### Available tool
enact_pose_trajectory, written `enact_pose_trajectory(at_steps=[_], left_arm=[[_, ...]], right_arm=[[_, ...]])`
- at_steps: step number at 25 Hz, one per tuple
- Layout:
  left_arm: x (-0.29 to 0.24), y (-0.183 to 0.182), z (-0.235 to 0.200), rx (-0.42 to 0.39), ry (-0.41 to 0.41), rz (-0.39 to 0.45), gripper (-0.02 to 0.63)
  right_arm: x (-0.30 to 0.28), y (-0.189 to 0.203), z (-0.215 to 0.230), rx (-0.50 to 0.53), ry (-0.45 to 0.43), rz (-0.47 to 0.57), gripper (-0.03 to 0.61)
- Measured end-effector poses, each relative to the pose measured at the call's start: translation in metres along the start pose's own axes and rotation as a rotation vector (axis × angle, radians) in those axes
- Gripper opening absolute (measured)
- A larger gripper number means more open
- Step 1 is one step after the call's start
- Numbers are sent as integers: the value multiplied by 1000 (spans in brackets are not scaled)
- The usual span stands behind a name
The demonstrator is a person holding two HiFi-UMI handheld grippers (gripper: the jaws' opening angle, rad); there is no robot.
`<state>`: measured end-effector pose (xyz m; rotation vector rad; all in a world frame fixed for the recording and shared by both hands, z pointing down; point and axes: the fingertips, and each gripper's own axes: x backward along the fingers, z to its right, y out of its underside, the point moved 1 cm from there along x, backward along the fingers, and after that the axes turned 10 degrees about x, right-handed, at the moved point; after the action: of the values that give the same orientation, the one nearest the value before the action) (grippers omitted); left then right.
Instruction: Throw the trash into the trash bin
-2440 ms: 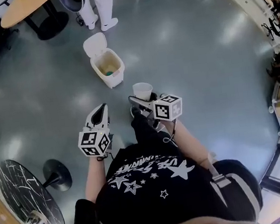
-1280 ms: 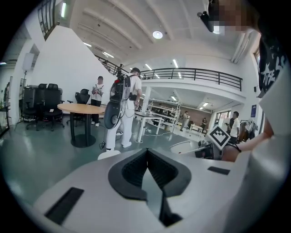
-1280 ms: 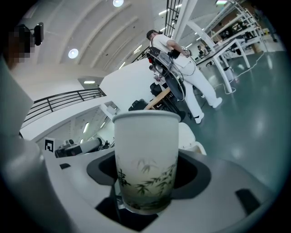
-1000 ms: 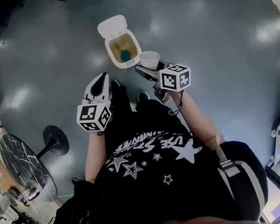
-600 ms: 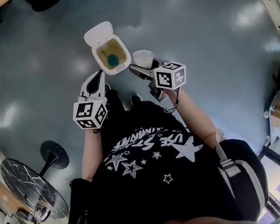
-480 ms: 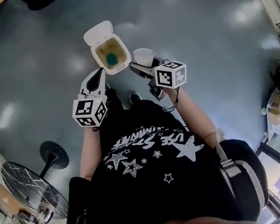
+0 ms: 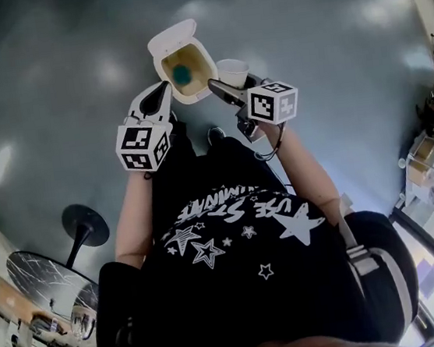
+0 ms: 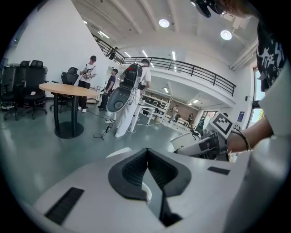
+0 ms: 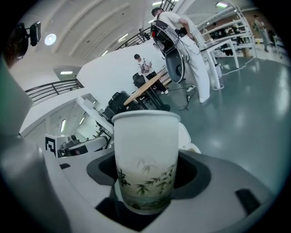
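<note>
A white paper cup (image 7: 233,70) with a bamboo print (image 9: 145,159) stands upright between the jaws of my right gripper (image 7: 228,90) (image 9: 145,184), which is shut on its lower part. In the head view the cup hangs just off the right rim of the small white trash bin (image 7: 203,70). The bin's lid (image 7: 172,37) is flipped open and something teal (image 7: 181,74) lies inside. My left gripper (image 7: 159,95) (image 8: 146,154) is shut and holds nothing. Its tips are close to the bin's left rim.
The bin stands on a grey glossy floor (image 7: 329,61). A round dark marble table (image 7: 46,288) and a black pedestal base (image 7: 81,221) are at the lower left. A person in white (image 8: 129,100) and a wooden round table (image 8: 68,89) stand further off.
Both grippers have closed in on the bin. The left gripper's tips have moved up beside its left rim, and the cup now sits against the right rim. The grip on the cup is unchanged.
</note>
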<state>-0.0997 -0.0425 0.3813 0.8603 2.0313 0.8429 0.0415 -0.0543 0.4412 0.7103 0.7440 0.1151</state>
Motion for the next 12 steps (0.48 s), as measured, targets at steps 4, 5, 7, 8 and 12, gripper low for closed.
enact_pose_trajectory(at_steps=[4, 5, 7, 8, 12], left_arm=[[-14, 2, -18, 16, 29, -37, 12], [-15, 4, -23, 22, 39, -49, 12], [-17, 7, -33, 27, 57, -75, 12], [-18, 8, -36, 28, 64, -87, 12], [-17, 13, -46, 36, 84, -133, 12]], right_arm=[[-25, -6, 9, -24, 55, -2, 307], [-32, -5, 9, -31, 72, -6, 307], [-43, -5, 10, -43, 104, -5, 307], [-47, -6, 12, -51, 118, 4, 307], [-55, -7, 14, -96, 163, 37, 307]])
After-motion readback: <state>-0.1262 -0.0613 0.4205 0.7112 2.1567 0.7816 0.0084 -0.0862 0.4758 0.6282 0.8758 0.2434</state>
